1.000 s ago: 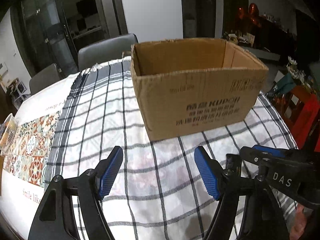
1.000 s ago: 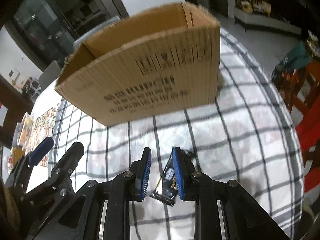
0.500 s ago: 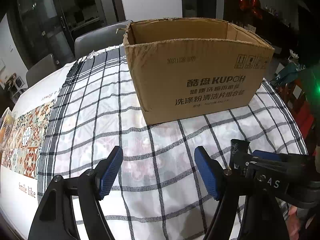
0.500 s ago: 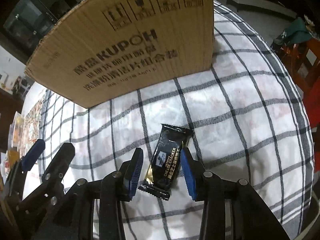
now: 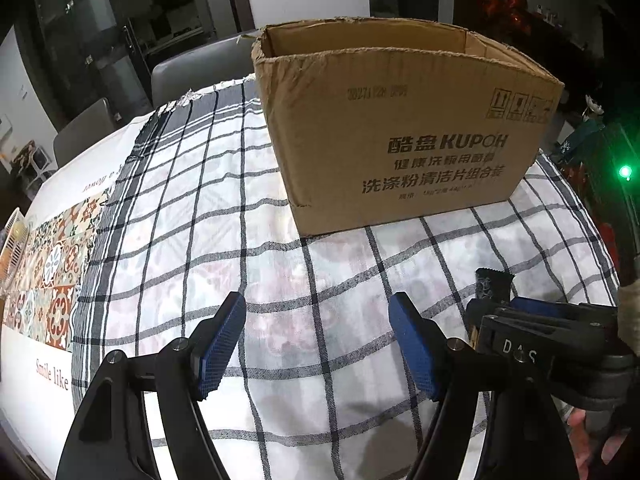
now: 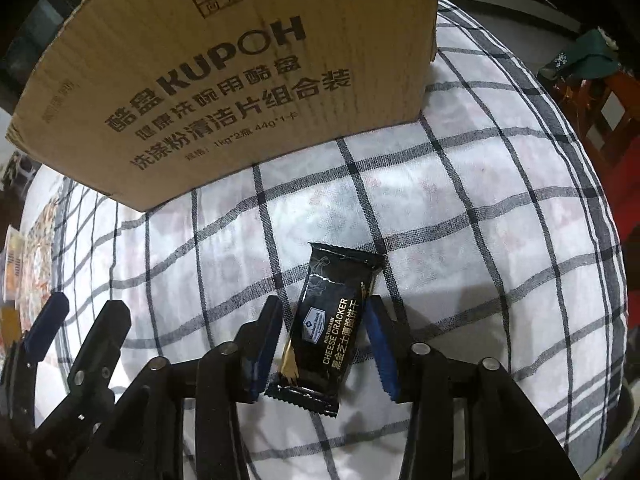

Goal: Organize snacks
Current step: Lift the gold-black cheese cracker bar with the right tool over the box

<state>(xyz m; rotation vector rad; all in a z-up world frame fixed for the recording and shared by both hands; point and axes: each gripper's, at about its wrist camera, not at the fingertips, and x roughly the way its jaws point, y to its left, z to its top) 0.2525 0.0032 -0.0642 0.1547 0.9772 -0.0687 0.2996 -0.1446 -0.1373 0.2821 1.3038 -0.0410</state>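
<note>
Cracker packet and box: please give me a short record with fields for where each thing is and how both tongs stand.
packet: black cracker packet lying flat on the checked cloth, in front of the box
box: cardboard box, open top, standing on the cloth; inside not visible
right tongs: right tongs astride the packet, jaws opening, pads not pressing it
left tongs: left tongs open, nothing between them, above bare cloth
packet in box: not yet

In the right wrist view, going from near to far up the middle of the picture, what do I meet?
right gripper, its jaws opening → black cheese cracker packet lying flat between them on the checked tablecloth → bare stretch of cloth → cardboard box printed KUPOH.
</note>
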